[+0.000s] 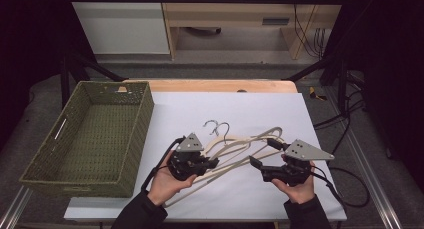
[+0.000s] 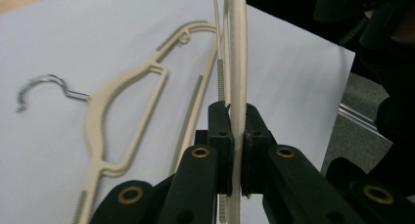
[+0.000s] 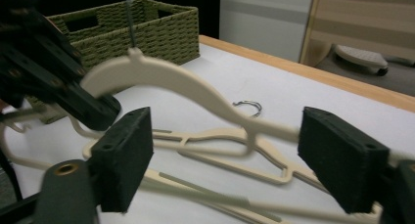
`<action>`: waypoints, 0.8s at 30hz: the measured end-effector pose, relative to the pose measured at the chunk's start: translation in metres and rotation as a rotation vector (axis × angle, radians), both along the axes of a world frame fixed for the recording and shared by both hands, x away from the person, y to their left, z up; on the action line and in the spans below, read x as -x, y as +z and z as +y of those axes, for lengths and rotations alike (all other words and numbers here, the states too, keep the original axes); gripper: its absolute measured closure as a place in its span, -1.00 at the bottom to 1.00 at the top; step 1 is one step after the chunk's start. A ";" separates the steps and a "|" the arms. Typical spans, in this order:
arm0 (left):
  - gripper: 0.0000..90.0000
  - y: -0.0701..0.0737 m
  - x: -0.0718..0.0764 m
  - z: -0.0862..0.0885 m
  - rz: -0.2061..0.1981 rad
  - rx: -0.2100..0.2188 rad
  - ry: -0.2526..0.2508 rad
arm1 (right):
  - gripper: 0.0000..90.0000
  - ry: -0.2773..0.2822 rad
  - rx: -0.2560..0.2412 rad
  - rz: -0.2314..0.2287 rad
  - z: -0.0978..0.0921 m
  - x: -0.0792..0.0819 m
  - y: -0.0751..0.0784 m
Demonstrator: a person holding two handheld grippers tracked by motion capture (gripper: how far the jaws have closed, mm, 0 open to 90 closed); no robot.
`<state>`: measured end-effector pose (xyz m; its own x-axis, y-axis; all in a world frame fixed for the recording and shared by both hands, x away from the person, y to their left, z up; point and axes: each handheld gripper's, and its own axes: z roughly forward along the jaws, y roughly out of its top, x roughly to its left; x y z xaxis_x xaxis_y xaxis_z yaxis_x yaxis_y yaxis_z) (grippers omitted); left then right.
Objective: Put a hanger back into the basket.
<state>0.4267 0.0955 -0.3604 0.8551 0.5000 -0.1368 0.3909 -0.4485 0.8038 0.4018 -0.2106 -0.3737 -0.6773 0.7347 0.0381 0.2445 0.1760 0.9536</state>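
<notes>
Left hand-held gripper [image 2: 237, 136] clamped tight on bar of a beige hanger [image 2: 238, 48], right hand-held gripper [image 3: 235, 160] jaws wide apart w/ nothing held, 2nd hanger [image 2: 122, 111] flat on white surface [image 1: 260, 114], green basket [image 1: 50, 159] at left.

Grey floor [image 1: 240, 69], pale wooden furniture [image 1: 225, 14], white panel [image 1: 120, 29], dark surroundings

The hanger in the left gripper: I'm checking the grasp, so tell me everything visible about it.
The held hanger is cream-coloured, plastic-looking and slim, with a metal hook. The left gripper has its black jaws shut on one bar, lifting it above a second cream hanger lying flat on the white sheet. The right gripper is open around it.
</notes>
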 end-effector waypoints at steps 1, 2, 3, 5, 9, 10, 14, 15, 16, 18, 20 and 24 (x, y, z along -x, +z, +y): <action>0.90 0.009 0.000 0.008 -0.021 0.007 0.021 | -0.66 -0.008 0.002 0.001 -0.002 0.000 0.001; 0.90 0.009 0.000 0.008 -0.021 0.007 0.021 | -0.66 -0.008 0.002 0.001 -0.002 0.000 0.001; 0.90 0.019 0.000 0.016 -0.045 0.014 0.041 | -0.71 -0.027 0.008 -0.001 -0.005 0.001 0.001; 0.90 0.029 0.000 0.025 -0.068 0.012 0.059 | -0.75 -0.040 0.003 0.002 -0.007 0.001 0.000; 0.90 0.044 0.001 0.041 -0.095 0.015 0.078 | -0.82 -0.067 -0.001 0.012 -0.012 -0.001 -0.003; 0.90 0.054 0.000 0.052 -0.108 0.027 0.095 | -0.83 -0.075 -0.001 0.015 -0.013 -0.002 -0.003; 0.90 0.066 -0.002 0.070 -0.132 0.033 0.132 | -0.84 -0.091 0.000 0.014 -0.016 -0.002 -0.004; 0.90 0.070 -0.004 0.076 -0.136 0.034 0.144 | -0.84 -0.091 0.000 0.014 -0.016 -0.002 -0.004; 0.90 0.073 -0.005 0.082 -0.142 0.031 0.156 | -0.84 -0.094 0.001 0.013 -0.016 -0.001 -0.004; 0.90 0.079 -0.008 0.095 -0.152 0.027 0.174 | -0.85 -0.103 0.005 0.010 -0.017 -0.002 -0.004; 0.90 0.084 -0.011 0.107 -0.161 0.017 0.191 | -0.86 -0.106 0.006 0.009 -0.017 -0.002 -0.004; 0.90 0.091 -0.022 0.137 -0.160 -0.002 0.229 | -0.87 -0.111 0.012 0.009 -0.017 -0.002 -0.004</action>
